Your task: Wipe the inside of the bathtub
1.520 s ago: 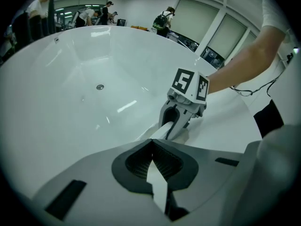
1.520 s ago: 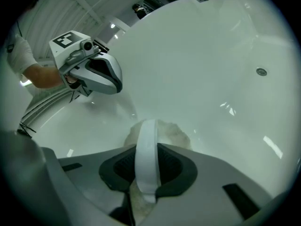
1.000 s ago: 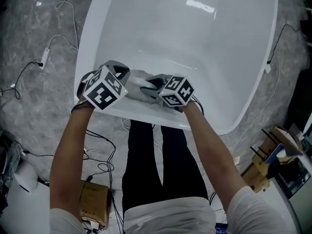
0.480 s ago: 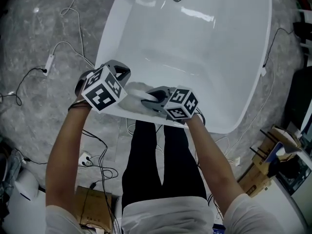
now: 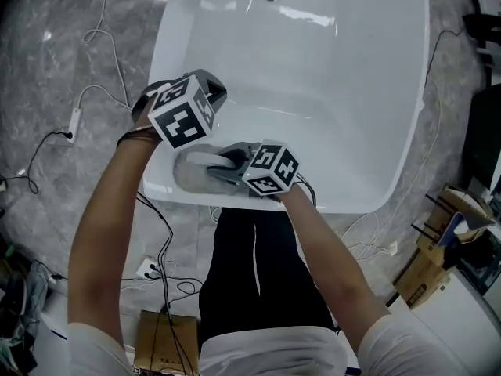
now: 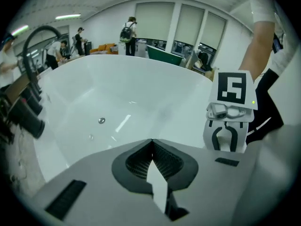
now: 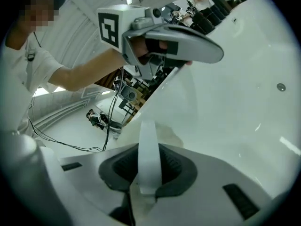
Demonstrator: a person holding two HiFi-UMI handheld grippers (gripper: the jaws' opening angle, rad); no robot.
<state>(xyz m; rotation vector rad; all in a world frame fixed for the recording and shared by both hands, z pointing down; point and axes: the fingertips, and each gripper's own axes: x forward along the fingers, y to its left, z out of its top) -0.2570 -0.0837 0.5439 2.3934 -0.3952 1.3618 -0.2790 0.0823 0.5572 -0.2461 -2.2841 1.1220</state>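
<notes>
So the glossy white bathtub (image 5: 352, 84) is the thing being cleaned, and the pale grey wiping cloth (image 5: 188, 172) sits bunched at its near end, right by the rim. The right claw (image 5: 221, 167) is pinching a fold of it. What's new: the left claw (image 5: 213, 92) was right beside the cloth a second ago and has now lifted off toward the left wall, pressed together with nothing in it afaict. My guess is the cloth's sorted and the right-handed wiping starts about now.
</notes>
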